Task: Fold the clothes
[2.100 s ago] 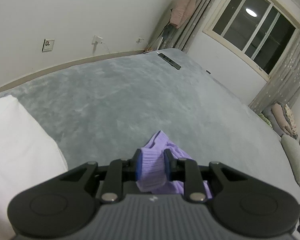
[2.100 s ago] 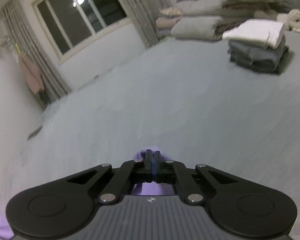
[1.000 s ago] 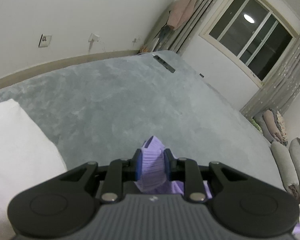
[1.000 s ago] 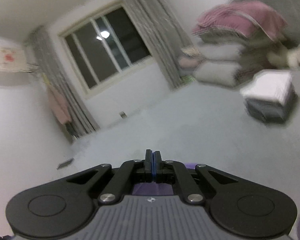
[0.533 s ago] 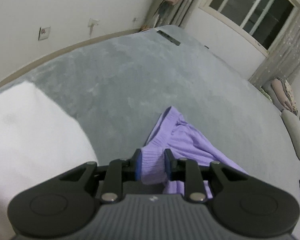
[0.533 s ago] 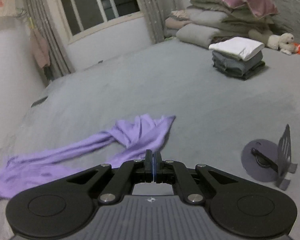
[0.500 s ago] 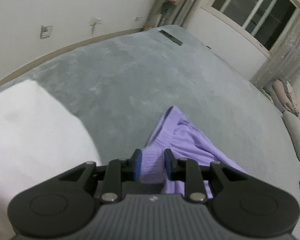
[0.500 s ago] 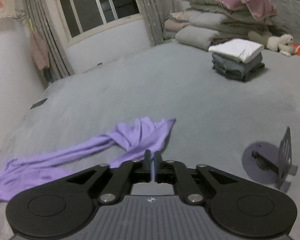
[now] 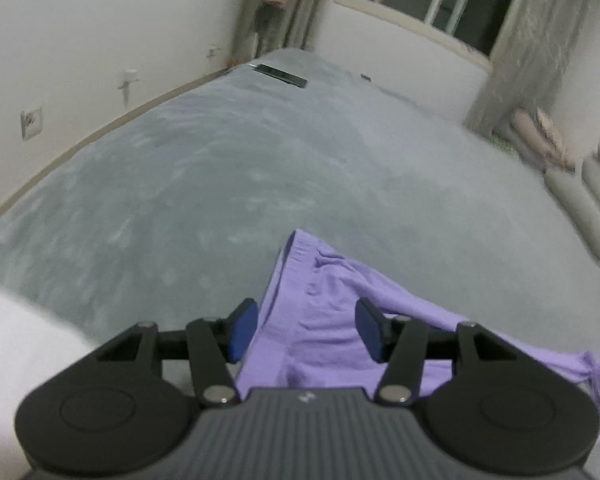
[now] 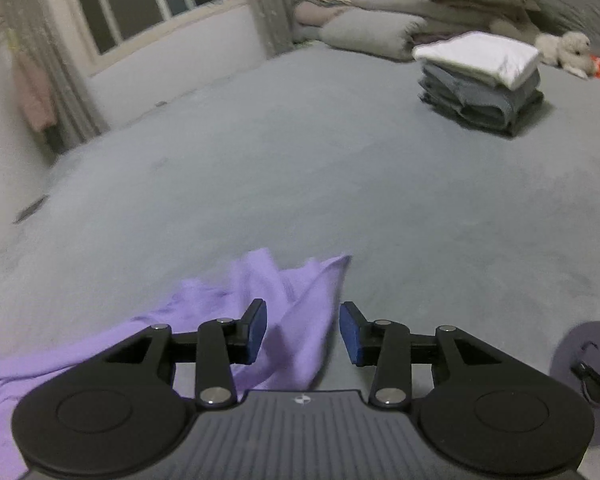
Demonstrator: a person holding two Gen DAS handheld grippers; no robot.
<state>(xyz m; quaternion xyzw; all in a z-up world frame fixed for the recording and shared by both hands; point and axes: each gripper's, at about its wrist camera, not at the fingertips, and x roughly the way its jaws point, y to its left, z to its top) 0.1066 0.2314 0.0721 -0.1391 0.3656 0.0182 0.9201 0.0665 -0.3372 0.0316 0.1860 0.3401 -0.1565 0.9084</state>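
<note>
Release is happening at both ends of the purple garment, which is now lying stretched and rumpled across the grey bed. Where the left claw was pinching the ribbed waistband a moment ago, its jaws have just been opening; cloth is lying between the pads but they are not pressing it. The right claw, clamped shut a second ago, has likewise been opening, its jaws standing apart over the far end. Spreading is probably finishing, and smoothing or the first fold is likely coming next. A folded stack is sitting well apart.
</note>
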